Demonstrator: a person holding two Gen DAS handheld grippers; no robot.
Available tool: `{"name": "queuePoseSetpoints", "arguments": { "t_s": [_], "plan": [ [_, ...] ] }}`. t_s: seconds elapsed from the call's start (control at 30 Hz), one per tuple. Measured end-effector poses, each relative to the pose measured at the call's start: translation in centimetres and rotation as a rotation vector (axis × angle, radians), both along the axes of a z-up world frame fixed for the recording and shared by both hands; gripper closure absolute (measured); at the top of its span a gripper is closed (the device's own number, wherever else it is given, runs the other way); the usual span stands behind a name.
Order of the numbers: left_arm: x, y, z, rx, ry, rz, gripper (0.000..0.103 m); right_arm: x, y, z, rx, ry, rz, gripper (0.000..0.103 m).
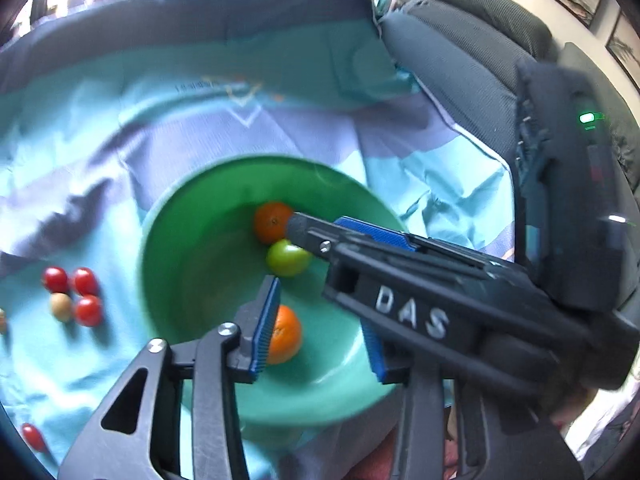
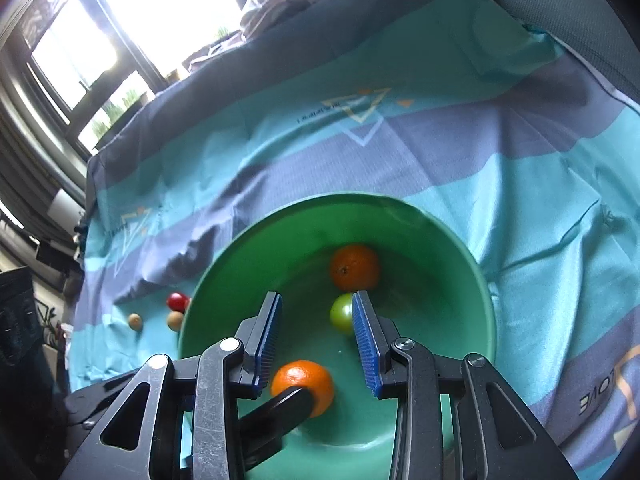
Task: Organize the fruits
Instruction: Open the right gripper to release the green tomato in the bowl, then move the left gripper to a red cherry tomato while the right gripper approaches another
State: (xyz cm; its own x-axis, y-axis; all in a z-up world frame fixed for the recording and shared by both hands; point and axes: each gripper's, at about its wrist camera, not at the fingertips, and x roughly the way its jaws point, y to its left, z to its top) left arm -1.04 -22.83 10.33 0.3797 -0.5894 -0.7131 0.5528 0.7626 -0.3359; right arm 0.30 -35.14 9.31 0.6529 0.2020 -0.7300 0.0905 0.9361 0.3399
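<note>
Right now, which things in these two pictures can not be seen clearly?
- Near orange, left view: partly behind a left pad.
- Green fruit, right view: partly behind a right pad.
- Red fruits, right view: hidden behind the bowl.
- Brown fruit, left view: cut by the edge.

The left gripper tilts steeply down, its blue-padded jaws parted and gripping nothing. The right gripper tilts down about as steeply, jaws also apart and empty. In the left wrist view the right gripper reaches in from the right, its tip far of the left gripper's pads. In the right wrist view one dark finger of the left gripper pokes in from the near left, below the right gripper's left pad.
</note>
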Motion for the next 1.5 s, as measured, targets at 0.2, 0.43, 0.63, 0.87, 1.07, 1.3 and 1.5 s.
{"name": "queuePoseSetpoints", "arguments": {
  "t_s": [0.2, 0.43, 0.63, 0.87, 1.07, 1.3, 1.5],
  "plan": [
    [-2.1, 4.9, 1.8, -0.026, -0.049, 0.077, 0.044, -0.9, 1.6, 1.8, -0.129, -0.044, -0.035, 0.056],
    [-3.2, 12.7, 2.2, 0.044, -0.102, 0.244, 0.042, -1.4, 4.5, 3.1, -0.279, -0.093, -0.016, 0.046],
    [-3.3, 19.4, 0.7, 0.067, -0.085, 0.398, 0.037, -2.1, 7.5, 4.2, -0.323, -0.155, 0.055, 0.044],
    [-2.4, 24.1, -2.2, 0.065, 0.011, 0.530, 0.037, -2.2, 11.8, 4.0, -0.342, -0.211, 0.166, 0.044],
    [-2.7, 25.6, -3.0, 0.095, 0.020, 0.552, 0.038, -1.4, 14.4, 2.8, -0.338, -0.181, 0.212, 0.044],
    [-2.4, 27.2, -3.5, 0.068, 0.053, 0.599, 0.039, -1.5, 16.8, 1.9, -0.363, -0.171, 0.257, 0.044],
    [-2.0, 27.4, -4.0, 0.060, 0.092, 0.583, 0.047, -1.1, 17.2, 1.8, -0.272, -0.131, 0.277, 0.044]
  ]
}}
